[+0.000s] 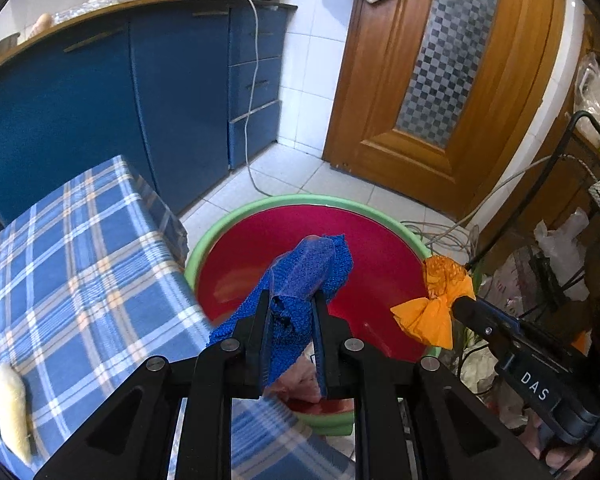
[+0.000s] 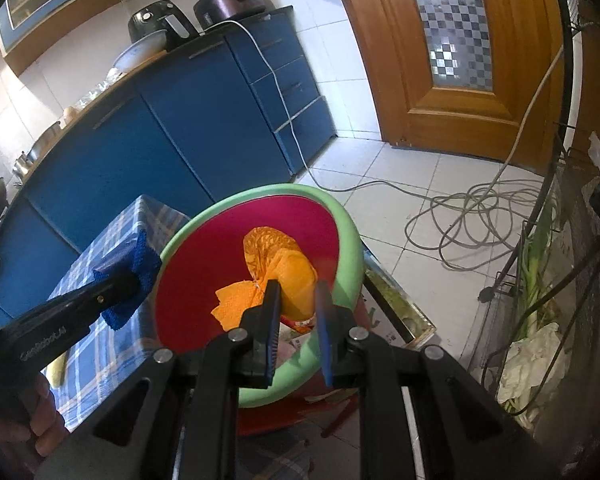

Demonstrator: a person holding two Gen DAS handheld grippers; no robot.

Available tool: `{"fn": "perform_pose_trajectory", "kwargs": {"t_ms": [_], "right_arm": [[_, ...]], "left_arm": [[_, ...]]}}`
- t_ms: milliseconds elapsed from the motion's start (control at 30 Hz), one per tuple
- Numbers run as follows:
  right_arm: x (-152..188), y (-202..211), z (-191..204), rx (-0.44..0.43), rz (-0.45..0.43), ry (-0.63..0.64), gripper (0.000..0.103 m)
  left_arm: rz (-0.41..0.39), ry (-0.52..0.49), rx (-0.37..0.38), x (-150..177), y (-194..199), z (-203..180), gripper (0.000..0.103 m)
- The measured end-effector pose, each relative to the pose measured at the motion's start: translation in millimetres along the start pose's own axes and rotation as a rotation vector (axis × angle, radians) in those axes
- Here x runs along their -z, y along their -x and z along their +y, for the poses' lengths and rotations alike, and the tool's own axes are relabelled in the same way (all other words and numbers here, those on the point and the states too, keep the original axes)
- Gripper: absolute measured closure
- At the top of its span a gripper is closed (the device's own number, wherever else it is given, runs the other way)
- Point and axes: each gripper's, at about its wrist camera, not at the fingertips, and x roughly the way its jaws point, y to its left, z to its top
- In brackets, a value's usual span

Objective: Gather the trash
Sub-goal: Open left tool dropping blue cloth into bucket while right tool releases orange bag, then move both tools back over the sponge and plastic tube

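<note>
My left gripper (image 1: pixel 291 300) is shut on a crumpled blue mesh scrap (image 1: pixel 306 268) and holds it over a red basin with a green rim (image 1: pixel 236 220). My right gripper (image 2: pixel 298 290) is shut on a crumpled orange paper wad (image 2: pixel 280 268) over the same basin (image 2: pixel 340 216). In the left wrist view the right gripper (image 1: pixel 456 304) shows at the right with the orange wad (image 1: pixel 436 300) at the basin's right rim. In the right wrist view the left gripper (image 2: pixel 128 280) shows at the left with the blue scrap (image 2: pixel 140 264) by the basin's left rim.
A table with a blue plaid cloth (image 1: pixel 72 264) stands left of the basin, with a pale yellow object (image 1: pixel 12 408) on it. Blue cabinets (image 1: pixel 100 100) and a wooden door (image 1: pixel 440 80) are behind. A grey cable (image 2: pixel 460 216) coils on the tiled floor. A wire rack with bags (image 1: pixel 560 248) stands right.
</note>
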Motion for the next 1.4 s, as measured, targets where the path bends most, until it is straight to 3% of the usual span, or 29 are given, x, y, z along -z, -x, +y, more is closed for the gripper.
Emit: {"fn": "perform_pose_trajectory", "kwargs": {"t_ms": [167,300,433,633,933,1400], "right_arm": [[0.6,-6.9,-4.8,0.002,0.013,-0.008,0.083],[0.2,-10.7,-8.4,-0.009,0.026,-0.021,0.079],[-0.3,-12.0,-11.0,-0.018,0.032,-0.034,0.078],[-0.7,-8.2,-8.6,-0.023,0.023,-0.024,0.070],[3.1,10.0,7.9,-0.058,-0.002,-0.004,0.069],[19.5,39.9,71.1,-0.165,-0.010,0.091,0.064]], "left_arm": [[0.007,-0.006,0.002,-1.4,-7.3,-2.1,0.080],[0.006,-0.004,-0.012,-2.3,-9.0,-3.0,0.063],[0.002,0.002,-0.018,-3.0,-8.1,-1.5,0.056],[-0.008,0.013,-0.021,-1.8,-0.3,1.9,0.056],[-0.037,0.046,-0.042,6.9,29.9,14.7,0.056],[-0.091,0.149,-0.146,41.9,99.1,77.6,0.056]]}}
